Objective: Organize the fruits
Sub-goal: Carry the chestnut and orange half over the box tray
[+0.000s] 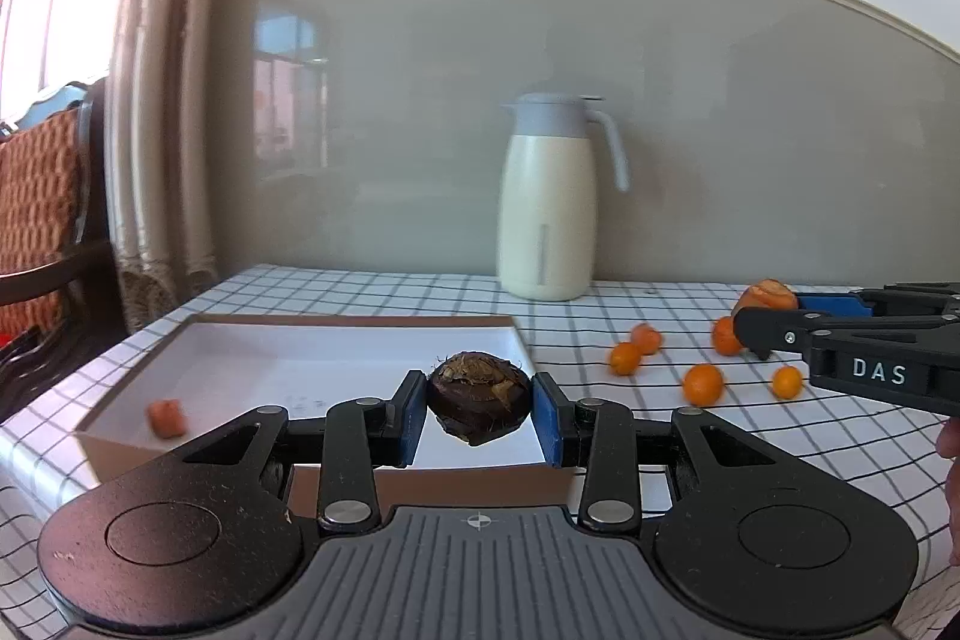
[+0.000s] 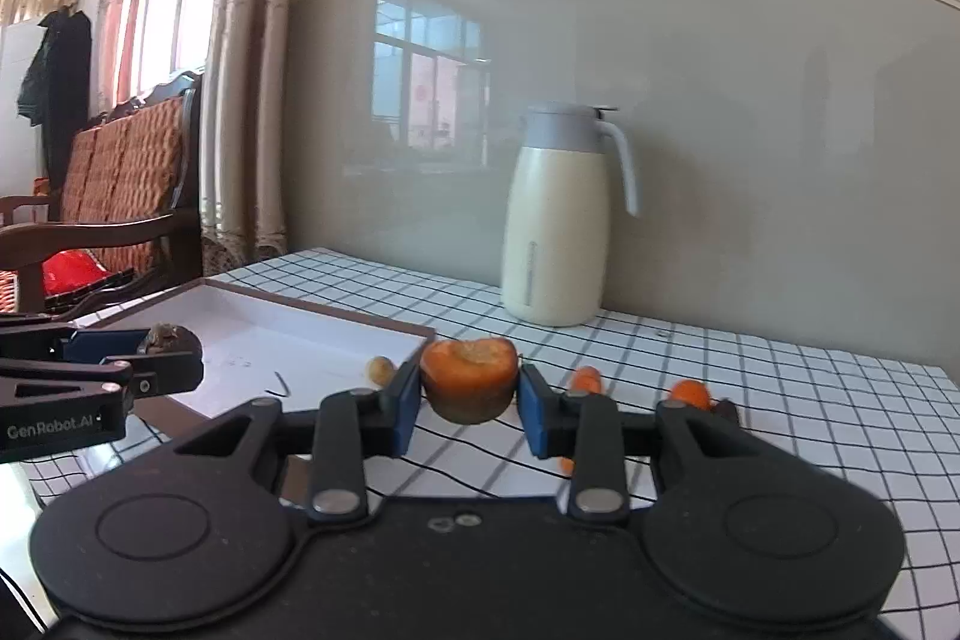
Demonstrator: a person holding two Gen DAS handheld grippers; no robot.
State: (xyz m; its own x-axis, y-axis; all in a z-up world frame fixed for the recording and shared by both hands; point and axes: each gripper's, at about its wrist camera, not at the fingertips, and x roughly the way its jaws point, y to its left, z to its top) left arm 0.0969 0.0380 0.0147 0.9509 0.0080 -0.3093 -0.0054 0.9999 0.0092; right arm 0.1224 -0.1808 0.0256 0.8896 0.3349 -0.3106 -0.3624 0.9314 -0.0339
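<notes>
My left gripper [image 1: 480, 409] is shut on a dark brown water chestnut [image 1: 479, 396] and holds it above the near right part of a white cardboard box [image 1: 288, 364]. One small orange piece [image 1: 166, 417] lies in the box at the left. My right gripper [image 2: 468, 400] is shut on an orange carrot chunk [image 2: 469, 377] and holds it above the table, right of the box [image 2: 300, 340]. Several small orange fruits [image 1: 702, 383] lie on the checked tablecloth. The right gripper with the carrot chunk [image 1: 768, 295] also shows in the left wrist view.
A cream and grey thermos jug [image 1: 549, 199] stands at the back of the table by the wall. A wooden chair [image 2: 120, 196] and curtains stand to the left. A small yellowish fruit [image 2: 381, 369] lies by the box's right edge.
</notes>
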